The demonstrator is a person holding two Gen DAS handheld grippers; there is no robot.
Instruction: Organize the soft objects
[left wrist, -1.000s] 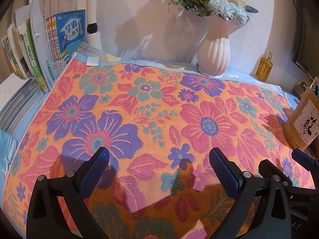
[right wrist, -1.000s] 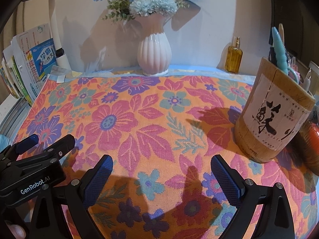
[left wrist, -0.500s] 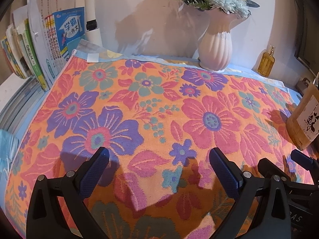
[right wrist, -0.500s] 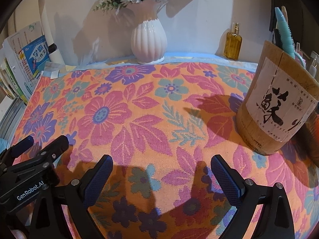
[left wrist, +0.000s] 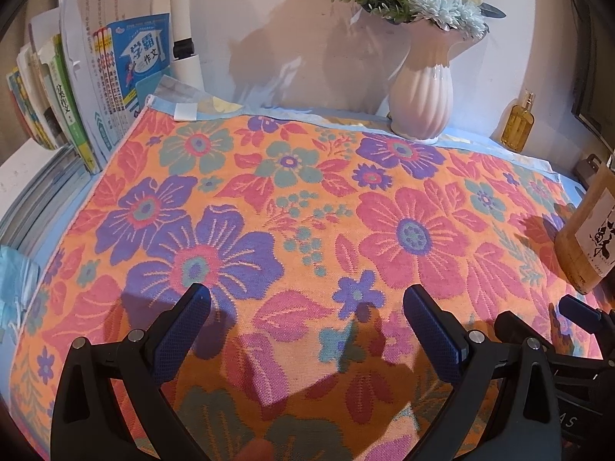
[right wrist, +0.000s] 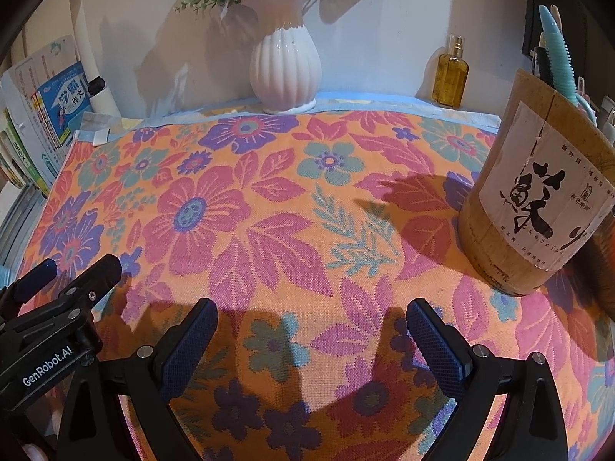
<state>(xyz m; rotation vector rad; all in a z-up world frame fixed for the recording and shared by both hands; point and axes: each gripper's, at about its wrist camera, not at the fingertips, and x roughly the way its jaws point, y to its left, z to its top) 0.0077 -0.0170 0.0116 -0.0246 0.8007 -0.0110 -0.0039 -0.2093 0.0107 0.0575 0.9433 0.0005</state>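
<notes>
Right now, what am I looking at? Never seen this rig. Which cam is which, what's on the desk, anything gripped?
There is no robot here. A person holds two handheld two-finger grippers, each carrying a fisheye camera that looks forward along its own fingers.

In the left wrist view, the left gripper fills the bottom of the picture, jaws spread wide, nothing between them. The right wrist view shows the right gripper the same way, also open and empty. Each view catches the other gripper at its edge.

Both hover low over a floral towel spread flat across the desk. At the back stand a white vase of flowers and a small amber bottle. Books lean at the left, and a wooden pen holder sits on the towel's right side.

Nothing is held.
</notes>
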